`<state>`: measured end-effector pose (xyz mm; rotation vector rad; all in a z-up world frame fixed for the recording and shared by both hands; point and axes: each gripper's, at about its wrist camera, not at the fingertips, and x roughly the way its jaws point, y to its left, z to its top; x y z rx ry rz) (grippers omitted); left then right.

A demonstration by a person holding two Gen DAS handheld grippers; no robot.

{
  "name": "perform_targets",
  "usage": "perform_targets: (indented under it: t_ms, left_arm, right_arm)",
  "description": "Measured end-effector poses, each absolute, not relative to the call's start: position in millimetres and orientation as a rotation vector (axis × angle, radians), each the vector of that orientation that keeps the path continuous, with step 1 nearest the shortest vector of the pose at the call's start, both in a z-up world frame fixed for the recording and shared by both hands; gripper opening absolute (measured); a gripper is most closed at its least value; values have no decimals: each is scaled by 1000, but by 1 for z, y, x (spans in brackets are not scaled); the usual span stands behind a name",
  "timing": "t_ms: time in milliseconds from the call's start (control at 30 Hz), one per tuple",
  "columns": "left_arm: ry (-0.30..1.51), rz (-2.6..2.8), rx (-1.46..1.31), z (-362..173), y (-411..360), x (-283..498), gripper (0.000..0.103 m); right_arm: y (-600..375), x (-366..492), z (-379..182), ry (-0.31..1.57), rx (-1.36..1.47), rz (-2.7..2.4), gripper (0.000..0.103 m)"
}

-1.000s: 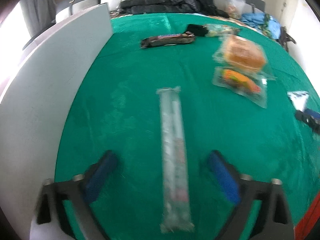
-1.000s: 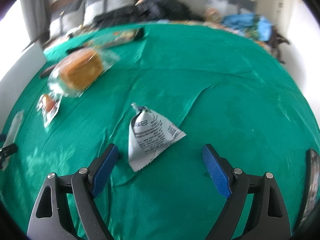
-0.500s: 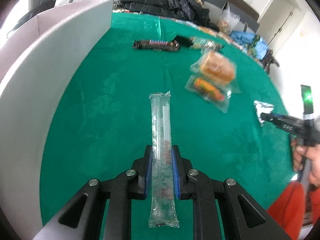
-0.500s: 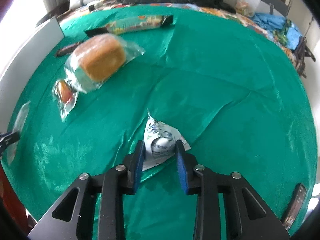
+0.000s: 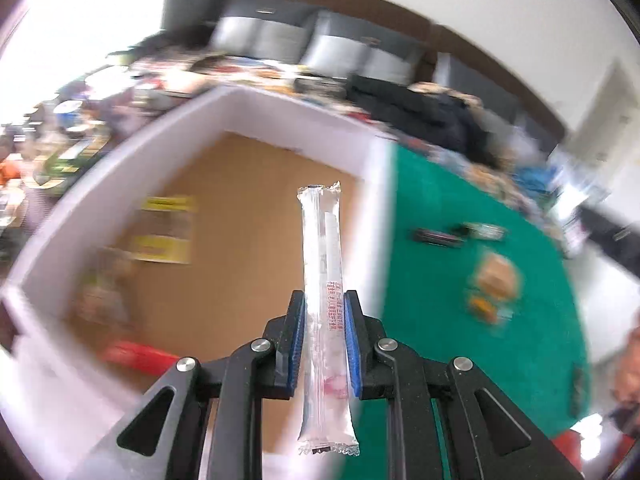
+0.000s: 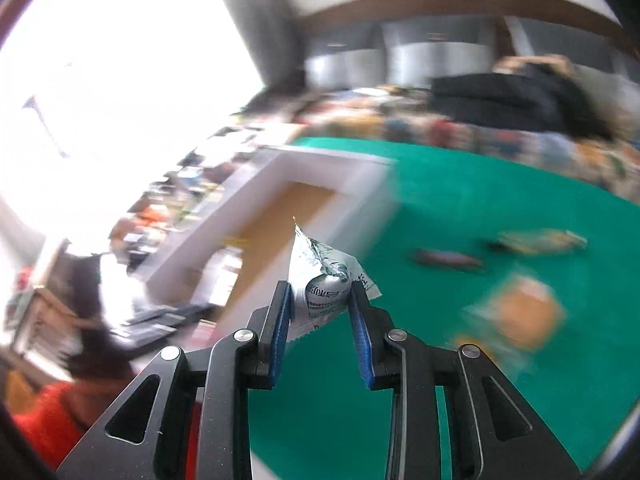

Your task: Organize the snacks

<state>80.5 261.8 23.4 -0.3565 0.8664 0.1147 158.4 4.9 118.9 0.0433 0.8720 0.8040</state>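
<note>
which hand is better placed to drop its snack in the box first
Left, probably. The left gripper holds the long clear packet already over the box floor; the right gripper's silver packet looks short of it.

Blurred beyond reading were the packets inside the white-walled box (image 5: 256, 112), only yellow and red smears showing. Likewise smeared were the snacks on the green cloth (image 5: 432, 288), including the orange bun pack (image 6: 524, 312) and dark bar (image 6: 444, 259). Partly hidden behind blue pads (image 5: 298, 344) was the clear stick pack (image 5: 322, 264).
</note>
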Motion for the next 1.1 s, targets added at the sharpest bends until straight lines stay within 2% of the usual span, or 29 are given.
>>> perform_targets:
  t_ms: [33, 67, 100, 133, 167, 367, 533, 600, 633, 733, 867, 967, 1100]
  left_arm:
    - [872, 191, -328, 22, 281, 77, 25]
    - [880, 244, -310, 20, 295, 73, 47]
    - [898, 309, -293, 18, 312, 70, 63]
    - [899, 348, -287, 16, 324, 63, 84]
    - [881, 379, -286, 17, 333, 55, 87]
    - [787, 387, -388, 24, 345, 21, 87]
    - [762, 183, -389, 38, 274, 32, 88]
    - [768, 70, -365, 39, 230, 39, 93]
    - [773, 30, -356, 39, 215, 43, 100]
    - [822, -98, -315, 19, 150, 59, 103]
    - [983, -157, -217, -46, 77, 97, 102]
    - [1054, -132, -148, -88, 47, 120, 101]
    - [1054, -81, -51, -107, 28, 145, 101]
  right_arm:
    - [22, 159, 122, 875, 57, 834, 34]
    - [52, 161, 125, 879, 78, 872, 48]
    - [71, 162, 125, 887, 81, 880, 70]
    - [82, 164, 125, 890, 78, 870, 72]
    - [92, 164, 126, 878, 80, 848, 72]
    - [45, 163, 110, 823, 19, 741, 72]
    - [-66, 168, 20, 862, -206, 412, 72]
    - [-120, 165, -16, 893, -259, 281, 72]
    - [-147, 163, -31, 911, -268, 222, 72]
    - [-219, 153, -61, 949, -251, 80, 72]
    - [-274, 145, -80, 968, -168, -22, 72]
    - [-289, 144, -86, 961, -102, -31, 72]
    - [-293, 140, -86, 922, -42, -40, 77]
